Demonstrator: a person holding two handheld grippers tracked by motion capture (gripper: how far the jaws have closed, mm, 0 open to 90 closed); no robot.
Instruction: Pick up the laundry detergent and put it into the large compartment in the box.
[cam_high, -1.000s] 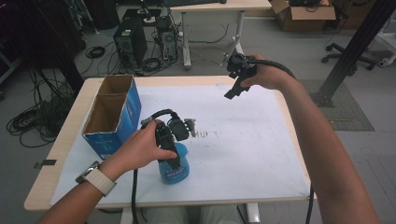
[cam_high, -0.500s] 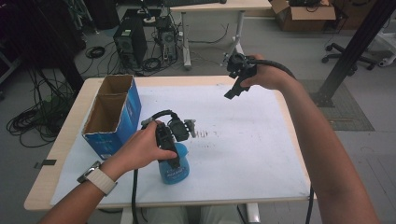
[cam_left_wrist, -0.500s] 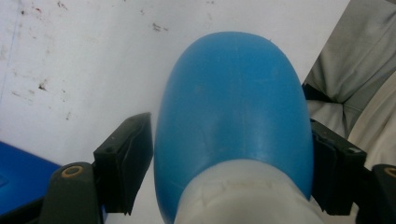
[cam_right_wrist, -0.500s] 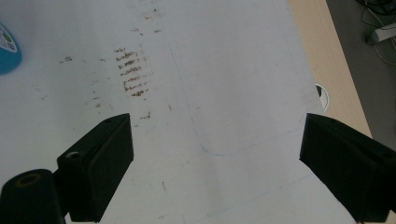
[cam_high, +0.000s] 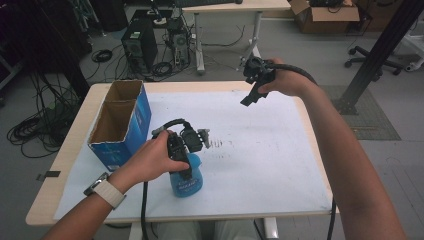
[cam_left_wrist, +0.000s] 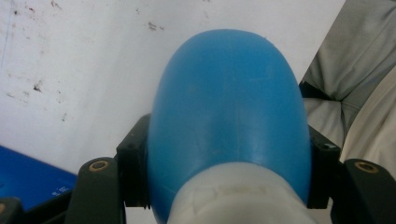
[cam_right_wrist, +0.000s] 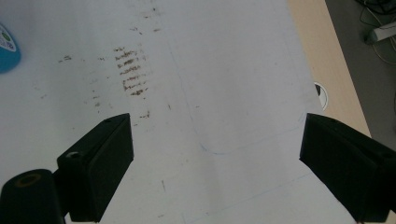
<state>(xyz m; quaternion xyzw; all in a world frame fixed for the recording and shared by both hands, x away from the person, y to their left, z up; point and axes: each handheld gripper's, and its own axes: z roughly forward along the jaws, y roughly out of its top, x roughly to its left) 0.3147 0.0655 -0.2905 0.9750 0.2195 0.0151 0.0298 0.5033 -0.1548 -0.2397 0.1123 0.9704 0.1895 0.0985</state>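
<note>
Blue spray bottle (cam_left_wrist: 229, 107) near the desk's front edge is being clamped by the left gripper (cam_high: 186, 150) (jaws have just been closing); grip should be kept square before lifting.

Table (cam_high: 305, 130): light wood, covered by a white sheet (cam_high: 270, 165) with dark smudges near its middle.
Box (cam_high: 120, 122): blue, open-topped, at the left edge.
Bottle (cam_high: 185, 177): blue, stands on the sheet near the front edge, right of the box.
</note>
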